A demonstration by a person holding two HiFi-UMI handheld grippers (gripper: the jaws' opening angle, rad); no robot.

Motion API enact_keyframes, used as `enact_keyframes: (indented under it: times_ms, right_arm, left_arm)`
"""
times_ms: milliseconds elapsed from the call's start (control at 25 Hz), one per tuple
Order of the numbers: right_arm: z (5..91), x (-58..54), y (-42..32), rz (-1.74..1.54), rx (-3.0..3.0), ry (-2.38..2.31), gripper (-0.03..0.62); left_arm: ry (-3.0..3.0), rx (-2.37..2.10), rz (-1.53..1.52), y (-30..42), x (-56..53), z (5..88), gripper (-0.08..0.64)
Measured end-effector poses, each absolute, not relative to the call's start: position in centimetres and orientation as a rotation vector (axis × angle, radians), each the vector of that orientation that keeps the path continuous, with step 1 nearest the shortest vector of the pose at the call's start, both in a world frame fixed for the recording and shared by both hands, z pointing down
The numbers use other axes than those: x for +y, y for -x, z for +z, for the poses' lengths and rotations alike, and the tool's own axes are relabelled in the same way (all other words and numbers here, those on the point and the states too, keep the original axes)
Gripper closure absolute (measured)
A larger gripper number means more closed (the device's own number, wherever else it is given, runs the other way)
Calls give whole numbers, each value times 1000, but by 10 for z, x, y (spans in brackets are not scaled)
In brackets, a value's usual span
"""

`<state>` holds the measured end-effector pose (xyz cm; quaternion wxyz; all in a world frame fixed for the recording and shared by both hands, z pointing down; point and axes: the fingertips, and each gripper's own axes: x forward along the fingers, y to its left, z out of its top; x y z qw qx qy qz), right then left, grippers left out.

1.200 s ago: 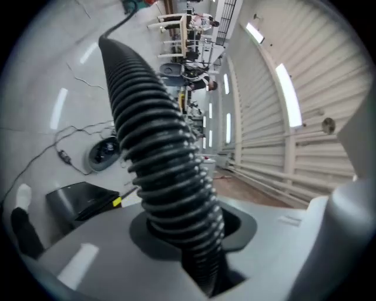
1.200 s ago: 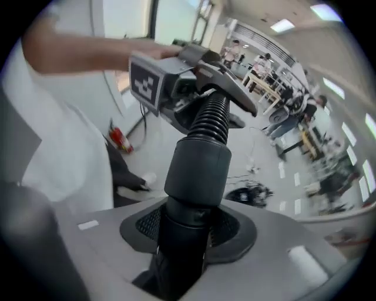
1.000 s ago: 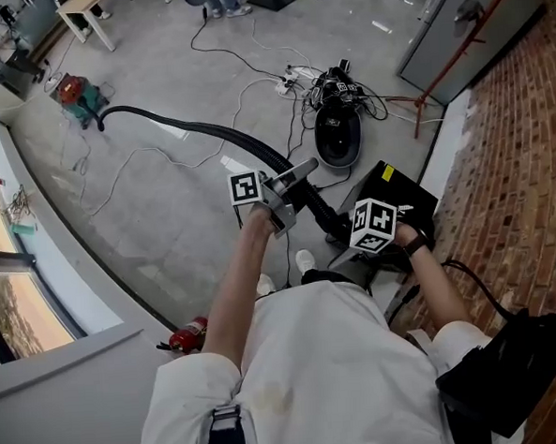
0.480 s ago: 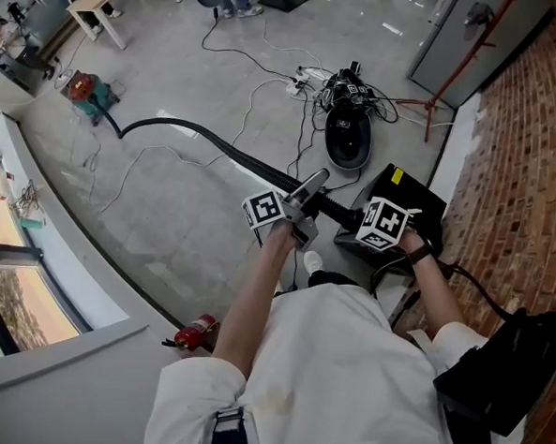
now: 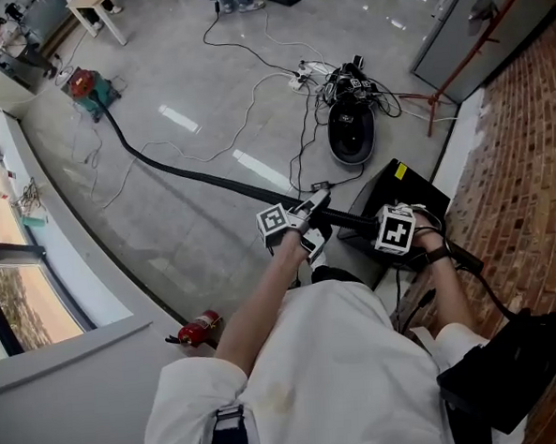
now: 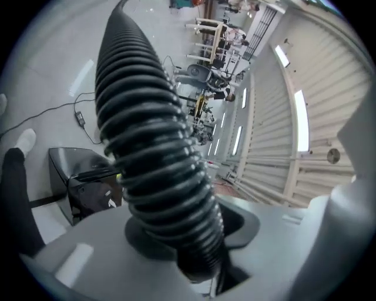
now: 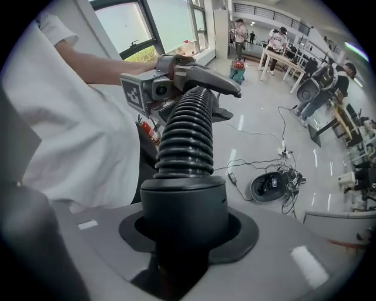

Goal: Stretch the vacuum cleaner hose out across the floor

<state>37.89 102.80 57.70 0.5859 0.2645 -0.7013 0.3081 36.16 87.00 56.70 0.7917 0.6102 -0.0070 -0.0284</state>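
We have the right gripper (image 5: 372,224) clamped on the hose (image 5: 191,175) cuff near us, left gripper (image 5: 316,203) jaws closing on the ribs just beside it, hose trailing far left across the floor (image 5: 184,63) to the vacuum cleaner (image 5: 87,89), so we should pull back low and steady, both grips firm.

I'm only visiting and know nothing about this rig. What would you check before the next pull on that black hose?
1. Right gripper clamped on the hose at its end cuff: ok.
2. Left gripper around the ribbed part: ok; its jaws are closing with the hose between them.
3. Hose lying straight: not ok; it bends near the vacuum cleaner.
4. Floor free of snags: not ok; loose cables lie there.
5. Vacuum cleaner standing steady: cannot tell, too small.
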Motion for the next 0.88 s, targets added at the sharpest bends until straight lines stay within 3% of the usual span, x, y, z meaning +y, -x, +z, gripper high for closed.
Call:
enact_keyframes:
  times_ms: [600, 880]
  right_arm:
    - [540, 1170, -453, 1071, -1488, -1069, 407]
    - [540, 1186, -458, 1072, -1468, -1112, 408]
  left_arm:
    - [-1384, 343, 323, -499, 1018, 502, 434]
    - [-1336, 309, 360, -508, 1036, 509, 436]
